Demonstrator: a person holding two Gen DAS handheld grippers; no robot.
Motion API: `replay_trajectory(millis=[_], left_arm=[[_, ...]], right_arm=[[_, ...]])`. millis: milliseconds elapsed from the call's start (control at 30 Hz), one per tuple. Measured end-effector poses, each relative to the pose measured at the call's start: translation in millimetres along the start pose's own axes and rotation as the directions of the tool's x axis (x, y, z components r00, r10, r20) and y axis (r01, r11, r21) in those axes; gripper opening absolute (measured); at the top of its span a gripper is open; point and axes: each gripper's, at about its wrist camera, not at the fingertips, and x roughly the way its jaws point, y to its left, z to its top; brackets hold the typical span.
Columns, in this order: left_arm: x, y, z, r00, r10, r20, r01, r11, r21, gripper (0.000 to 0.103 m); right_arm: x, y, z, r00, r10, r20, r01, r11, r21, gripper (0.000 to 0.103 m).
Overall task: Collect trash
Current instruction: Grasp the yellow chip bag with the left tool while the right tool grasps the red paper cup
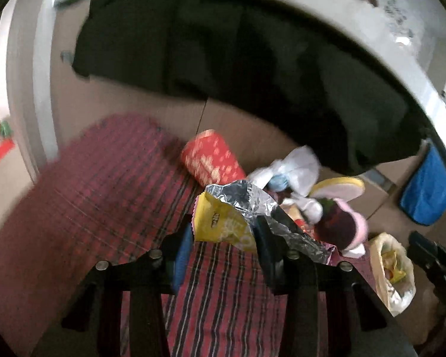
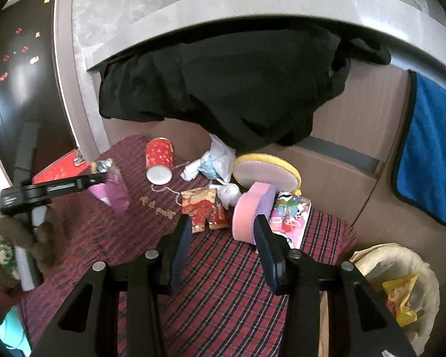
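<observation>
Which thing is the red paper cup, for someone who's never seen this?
Find the red plaid cloth under the hanging black garment. Near its far edge, the red paper cup lies tipped over, white base facing you. It alone is cylindrical; the neighbouring trash is flat or crumpled.

Red-and-black plaid cloth (image 2: 229, 282), yellow (silver-lined) wrapper (image 1: 223, 223), blue towel (image 2: 431, 148)

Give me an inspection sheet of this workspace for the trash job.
Surface: red plaid cloth, crumbs on it.
Job's things: red paper cup on its side, crumpled tissue, red packets, cartoon packet; lined trash bin on the right holds wrappers.
Clutter: pink sponge, yellow-rimmed pad.
Grippers: left gripper has a snack wrapper between its fingers, grip unclear; right gripper open, empty.
Cables: nothing seen.
Surroundings: black garment, blue towel hanging behind.
</observation>
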Motion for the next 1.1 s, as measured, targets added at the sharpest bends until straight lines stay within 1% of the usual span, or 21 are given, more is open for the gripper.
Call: replay_trajectory(millis=[67,133,200,267,367,400,500,533,567,633,700,800,867,967,1100], left_arm=[[-33,-10,9,0.998,0.012,0.057,-0.014,0.999,0.040,0.041],[-59,-17,19,0.994,0.016,0.105,-0.022,0.998,0.062,0.041],[-90,-21,32,0.986,0.024,0.165,-0.038,0.996,0.085,0.041],[-114,-23,44,0.977,0.033,0.209,-0.055,0.993,0.101,0.041],[-149,-21,63,0.956,0.059,0.288,-0.099,0.987,0.127,0.041],[-161,-18,68,0.946,0.070,0.315,-0.118,0.984,0.135,0.041],[-184,-9,76,0.922,0.095,0.375,-0.160,0.977,0.144,0.041],[-188,-3,77,0.918,0.099,0.385,-0.164,0.977,0.139,0.041],[-189,3,77,0.916,0.100,0.388,-0.161,0.978,0.129,0.041],[-183,16,75,0.923,0.094,0.373,-0.138,0.986,0.092,0.041],[-167,32,64,0.933,0.101,0.345,-0.128,0.990,0.056,0.041],[-142,46,47,0.941,0.135,0.309,-0.154,0.987,0.040,0.041],[-129,51,37,0.942,0.162,0.292,-0.177,0.984,0.026,0.041],[-109,62,23,0.947,0.195,0.256,-0.197,0.980,-0.020,0.041],[-86,75,8,0.964,0.177,0.200,-0.164,0.983,-0.079,0.042]], right_arm=[[-7,4,7,1.000,-0.002,0.011,0.002,1.000,-0.004,0.041],[-19,11,19,0.999,-0.005,0.040,0.005,1.000,-0.014,0.041],[-30,18,34,0.998,-0.008,0.069,0.010,1.000,-0.021,0.041],[-37,24,49,0.995,-0.007,0.095,0.009,1.000,-0.022,0.041],[-42,32,71,0.991,-0.006,0.132,0.008,1.000,-0.016,0.041],[-41,34,76,0.990,-0.005,0.140,0.008,1.000,-0.018,0.041],[-34,47,90,0.987,0.006,0.159,0.001,0.999,-0.045,0.041],[-30,51,93,0.987,0.011,0.158,-0.002,0.999,-0.055,0.041],[-23,55,94,0.988,0.018,0.156,-0.008,0.998,-0.064,0.041],[-2,63,95,0.990,0.043,0.133,-0.032,0.996,-0.085,0.041],[21,71,93,0.992,0.065,0.110,-0.054,0.994,-0.099,0.041],[62,81,84,0.993,0.100,0.065,-0.092,0.990,-0.108,0.041],[86,87,80,0.991,0.129,0.034,-0.125,0.986,-0.108,0.041],[122,99,76,0.989,0.151,0.009,-0.149,0.982,-0.116,0.041],[163,110,73,0.982,0.188,-0.031,-0.190,0.976,-0.109,0.041]])
